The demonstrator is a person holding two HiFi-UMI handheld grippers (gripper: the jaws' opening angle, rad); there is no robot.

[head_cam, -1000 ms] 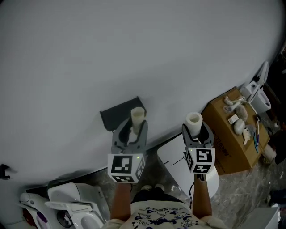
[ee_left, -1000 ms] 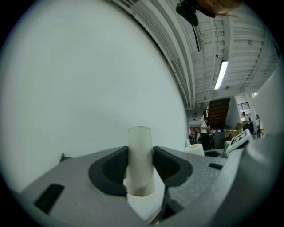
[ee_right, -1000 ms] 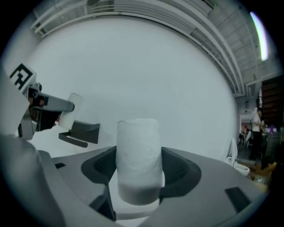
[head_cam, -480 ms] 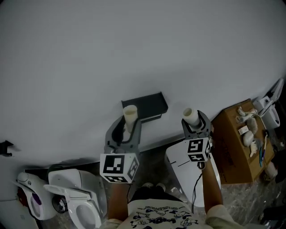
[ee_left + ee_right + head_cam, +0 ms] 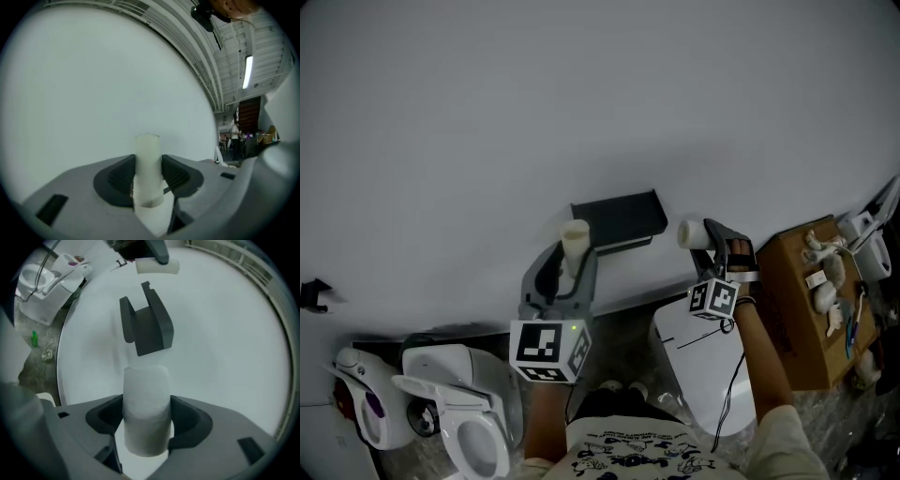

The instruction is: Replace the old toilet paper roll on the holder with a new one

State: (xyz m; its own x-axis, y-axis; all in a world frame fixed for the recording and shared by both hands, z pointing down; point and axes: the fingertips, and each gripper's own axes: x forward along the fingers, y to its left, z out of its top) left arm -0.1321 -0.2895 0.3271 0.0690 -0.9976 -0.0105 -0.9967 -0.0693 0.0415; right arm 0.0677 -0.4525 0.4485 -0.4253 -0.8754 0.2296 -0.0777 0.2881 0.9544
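My left gripper (image 5: pixel 572 267) is shut on a thin pale cardboard tube (image 5: pixel 575 246), which stands upright just left of the dark wall holder (image 5: pixel 619 217). In the left gripper view the tube (image 5: pixel 147 173) sits pinched between both pads, facing the blank wall. My right gripper (image 5: pixel 712 242) is shut on a fuller white paper roll (image 5: pixel 692 234), turned on its side with its end pointing left, just right of the holder. In the right gripper view the roll (image 5: pixel 146 408) fills the jaws. The holder (image 5: pixel 147 326) lies straight ahead and bears no roll.
A white toilet (image 5: pixel 455 412) and a white appliance (image 5: pixel 361 403) stand at the lower left. A white lidded bin (image 5: pixel 703 366) is below the right arm. A cardboard box (image 5: pixel 811 300) with small items stands at the right. The grey wall (image 5: pixel 581 94) fills the upper view.
The right gripper rolled onto its side, so the white roll now points left beside the holder. The left gripper with the tube shifted from in front of the holder to its left.
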